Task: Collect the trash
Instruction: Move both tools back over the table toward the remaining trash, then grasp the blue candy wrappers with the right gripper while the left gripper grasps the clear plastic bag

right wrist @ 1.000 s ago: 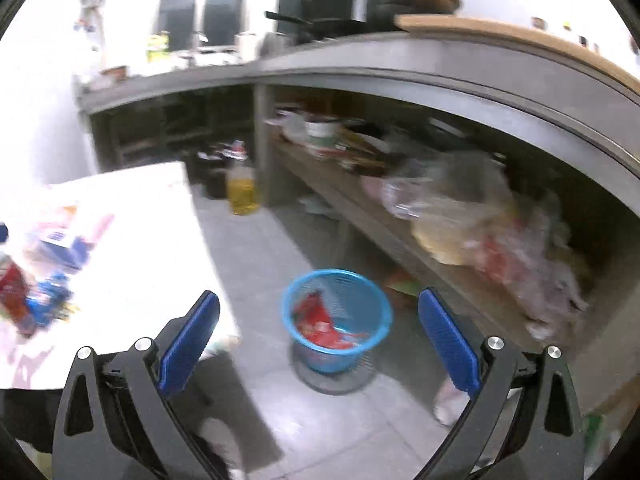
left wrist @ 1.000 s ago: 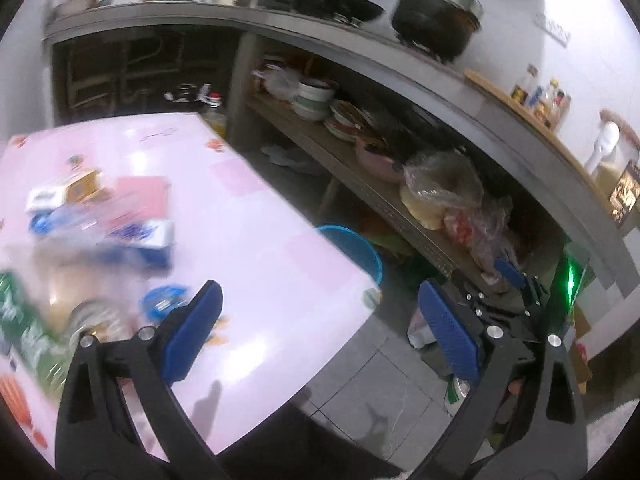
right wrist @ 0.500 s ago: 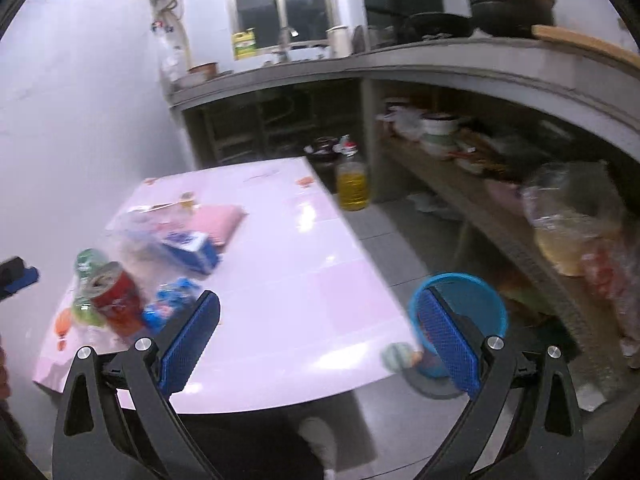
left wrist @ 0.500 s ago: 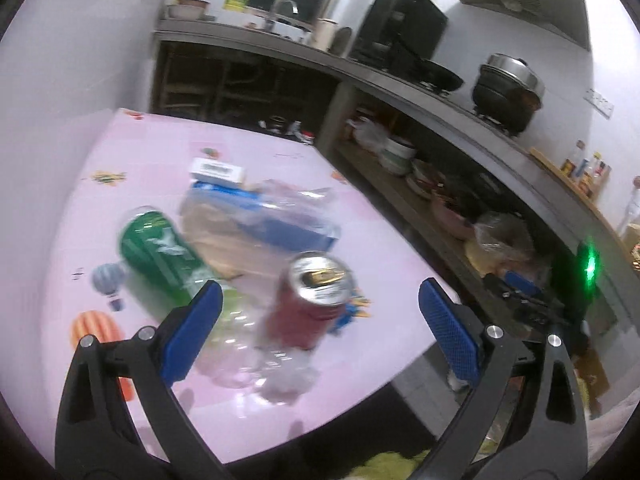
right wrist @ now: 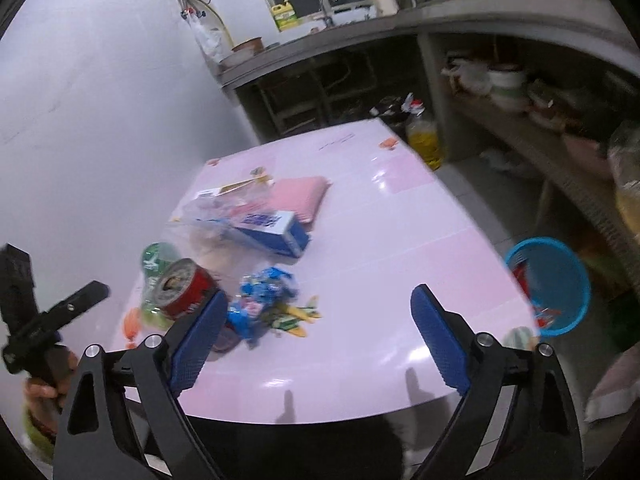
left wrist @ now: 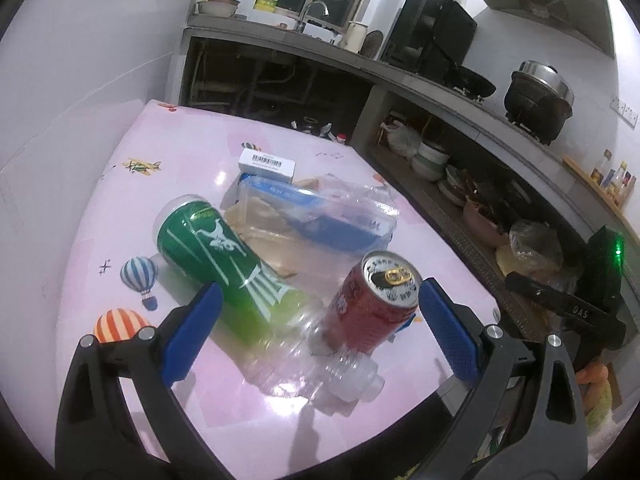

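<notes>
Left gripper (left wrist: 316,320) and right gripper (right wrist: 316,334), both spread wide and holding nothing, hover above the pink table (right wrist: 380,240), where the upright red can (left wrist: 374,306) touches a lying green-labelled bottle (left wrist: 224,260), the blue basket (right wrist: 554,284) standing on the floor beside that table.

Black gripper frames, silver screws; blue textured fingers (left wrist: 190,330); bare-skinned hand (right wrist: 44,388)
</notes>
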Motion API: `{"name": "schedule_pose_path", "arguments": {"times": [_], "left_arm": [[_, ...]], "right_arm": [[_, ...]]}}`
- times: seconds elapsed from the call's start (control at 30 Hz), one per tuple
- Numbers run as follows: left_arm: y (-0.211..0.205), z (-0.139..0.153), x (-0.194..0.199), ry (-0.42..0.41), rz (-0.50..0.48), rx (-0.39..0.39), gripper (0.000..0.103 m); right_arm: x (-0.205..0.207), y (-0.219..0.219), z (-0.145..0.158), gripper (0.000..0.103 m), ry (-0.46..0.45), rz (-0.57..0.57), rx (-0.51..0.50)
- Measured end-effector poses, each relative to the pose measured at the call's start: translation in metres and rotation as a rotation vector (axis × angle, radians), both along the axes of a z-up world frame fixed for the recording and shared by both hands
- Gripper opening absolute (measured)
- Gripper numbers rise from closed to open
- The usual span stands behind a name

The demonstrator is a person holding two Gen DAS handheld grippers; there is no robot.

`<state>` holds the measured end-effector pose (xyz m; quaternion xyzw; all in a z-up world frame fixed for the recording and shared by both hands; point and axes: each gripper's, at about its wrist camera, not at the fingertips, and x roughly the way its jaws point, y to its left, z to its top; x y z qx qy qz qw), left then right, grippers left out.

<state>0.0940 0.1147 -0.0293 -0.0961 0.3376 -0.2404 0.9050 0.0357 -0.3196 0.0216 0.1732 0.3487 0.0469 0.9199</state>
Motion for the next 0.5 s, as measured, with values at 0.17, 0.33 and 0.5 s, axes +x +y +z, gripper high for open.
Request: {"name": "schedule_pose_path", "arguments": {"times": [0.17,0.33,0.5], "left_arm": [[-0.006,-0.004,0.009,-0.007,-0.024,0.001,0.094],[-0.015,-0.004,0.011,-0.029,-0.038,0.013,0.091],[-0.025,-0.005,0.013,-0.044,-0.097,0.023,0.077]], "right_arm": [[0.019,0.002,-0.011,0.083,0.054,0.05,0.135],[0.058,0.004,-0.039,0.078,0.207,0.103,0.317],[0.094,0.015,-0.069,0.072,0.343,0.114,0.402]]}}
